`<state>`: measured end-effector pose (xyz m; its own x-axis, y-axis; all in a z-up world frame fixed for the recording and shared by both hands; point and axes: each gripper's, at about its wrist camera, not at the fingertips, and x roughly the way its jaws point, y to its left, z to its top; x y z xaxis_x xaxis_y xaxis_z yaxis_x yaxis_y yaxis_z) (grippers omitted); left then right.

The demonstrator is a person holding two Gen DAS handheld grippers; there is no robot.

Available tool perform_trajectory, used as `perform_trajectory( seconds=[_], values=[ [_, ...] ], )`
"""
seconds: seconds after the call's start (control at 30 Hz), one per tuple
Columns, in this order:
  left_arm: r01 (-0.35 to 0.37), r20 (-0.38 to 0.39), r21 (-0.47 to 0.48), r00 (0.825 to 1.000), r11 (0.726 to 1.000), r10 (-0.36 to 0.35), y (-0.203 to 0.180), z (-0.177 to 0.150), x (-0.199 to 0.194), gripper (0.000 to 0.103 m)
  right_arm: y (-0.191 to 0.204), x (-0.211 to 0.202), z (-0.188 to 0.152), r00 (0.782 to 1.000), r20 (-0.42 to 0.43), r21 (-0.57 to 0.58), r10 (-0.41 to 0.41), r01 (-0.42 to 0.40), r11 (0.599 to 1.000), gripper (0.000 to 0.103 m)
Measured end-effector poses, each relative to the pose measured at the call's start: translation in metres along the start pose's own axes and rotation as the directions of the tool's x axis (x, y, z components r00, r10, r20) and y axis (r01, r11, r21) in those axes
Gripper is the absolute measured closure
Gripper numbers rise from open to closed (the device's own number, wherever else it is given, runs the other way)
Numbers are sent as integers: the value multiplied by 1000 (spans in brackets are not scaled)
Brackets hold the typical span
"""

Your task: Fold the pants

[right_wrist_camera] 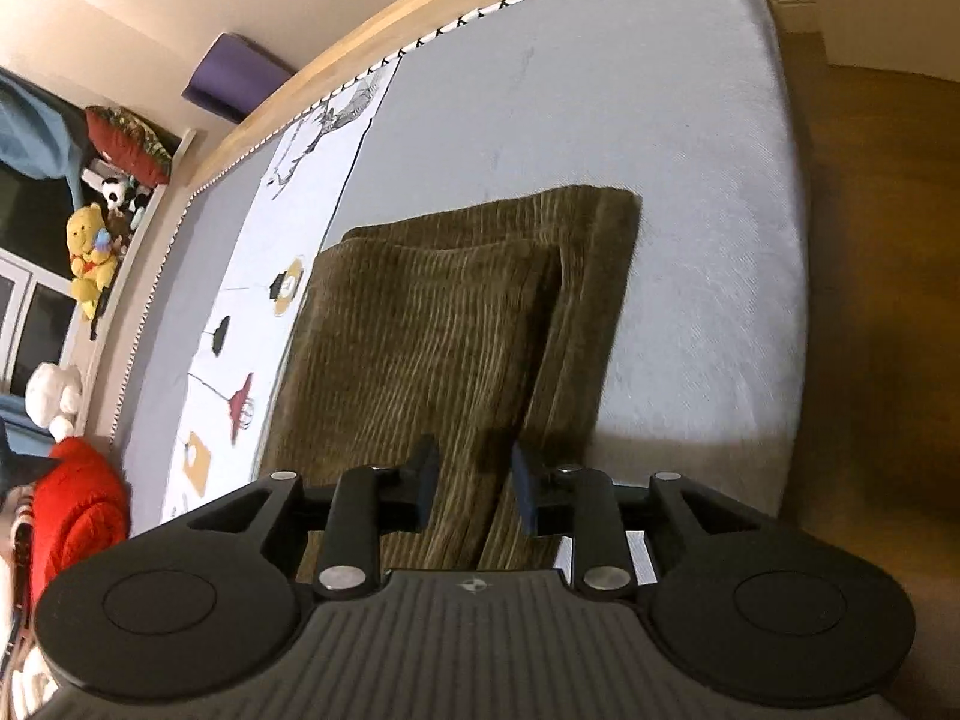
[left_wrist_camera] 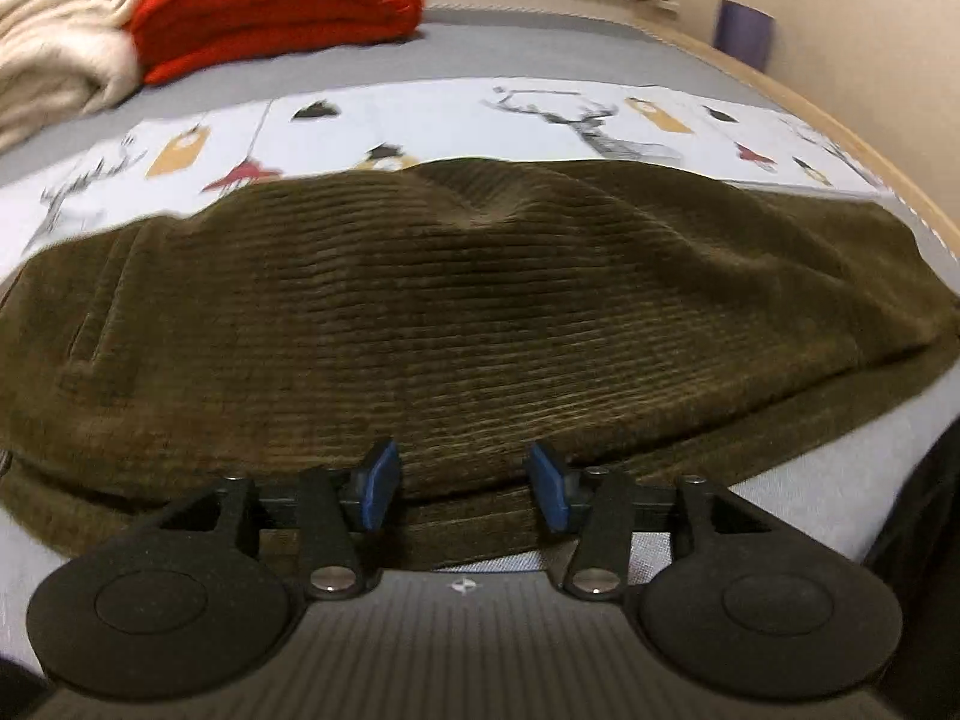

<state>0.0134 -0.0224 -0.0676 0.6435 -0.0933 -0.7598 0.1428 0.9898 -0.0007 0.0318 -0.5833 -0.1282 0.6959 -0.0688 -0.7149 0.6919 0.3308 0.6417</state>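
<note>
Folded pants (right_wrist_camera: pixel 456 348) lie lengthwise along the bed (right_wrist_camera: pixel 690 192)

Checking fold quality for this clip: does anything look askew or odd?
The olive-brown corduroy pants are folded unevenly: in the right wrist view the top layer stops short, leaving the lower layer exposed along the far and right edges. Nothing looks damaged.

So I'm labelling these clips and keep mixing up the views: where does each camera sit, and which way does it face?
Left wrist: on the left gripper, low at the near edge of the pants, facing across them toward the red blanket; only its open fingers show.
Right wrist: on the right gripper, above the pants, looking along them; open fingers show.
Shared: pants, printed cloth, red blanket.
</note>
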Motion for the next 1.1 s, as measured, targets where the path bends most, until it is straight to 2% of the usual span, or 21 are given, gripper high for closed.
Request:
perform_trajectory(
  seconds=[0.2,0.4,0.47,0.53,0.6,0.63,0.67,0.73,0.83,0.87,0.9,0.93,0.97,1.0,1.07,1.1],
  values=[
    [-25,-6,137,1000,990,26,-18,-8,13,43,0,13,13,1000,-9,-20,-21,20,1000,74],
    [-45,9,184,999,982,45,-22,-6,22,40,2,22,36,999,10,-47,-48,49,998,75],
    [-48,17,203,999,978,45,-24,-6,23,46,0,24,43,998,16,-43,-57,57,997,75],
    [-44,30,243,999,969,38,-29,-7,21,75,-1,25,48,998,28,-40,-63,64,997,75],
    [-67,45,288,997,955,56,-35,-7,19,88,1,28,51,998,21,-45,-60,61,997,74],
    [-73,52,294,997,953,61,-36,-7,17,92,3,29,51,997,21,-64,-70,71,995,76],
    [-74,53,289,997,955,61,-35,-6,16,93,7,30,50,996,22,-97,-87,88,991,87],
    [-59,50,257,998,965,48,-29,1,10,96,18,24,51,996,39,-147,-82,87,985,91],
    [-17,67,217,998,976,2,-20,16,-9,96,36,-3,59,995,98,-140,15,-2,990,92],
    [12,51,220,998,975,-24,-17,19,-14,96,39,-17,62,989,131,-123,63,-47,991,93],
    [59,9,227,998,972,-63,-15,20,-16,96,39,-27,62,981,177,-135,79,-56,989,93],
    [119,-49,234,993,965,-111,-14,17,-14,95,37,-28,61,978,206,-172,33,3,985,93],
    [157,-89,250,986,955,-139,-14,13,-11,95,31,-21,61,980,197,-173,-40,75,982,93],
    [178,-124,274,981,945,-149,-16,8,-8,95,19,-11,62,979,166,-134,-115,138,981,93],
    [191,-169,298,975,935,-145,-19,-1,-3,92,-3,4,61,962,114,-67,-247,256,964,92],
    [189,-169,288,975,939,-144,-19,0,-4,89,-8,6,59,962,107,-69,-252,260,963,91]
  ],
)
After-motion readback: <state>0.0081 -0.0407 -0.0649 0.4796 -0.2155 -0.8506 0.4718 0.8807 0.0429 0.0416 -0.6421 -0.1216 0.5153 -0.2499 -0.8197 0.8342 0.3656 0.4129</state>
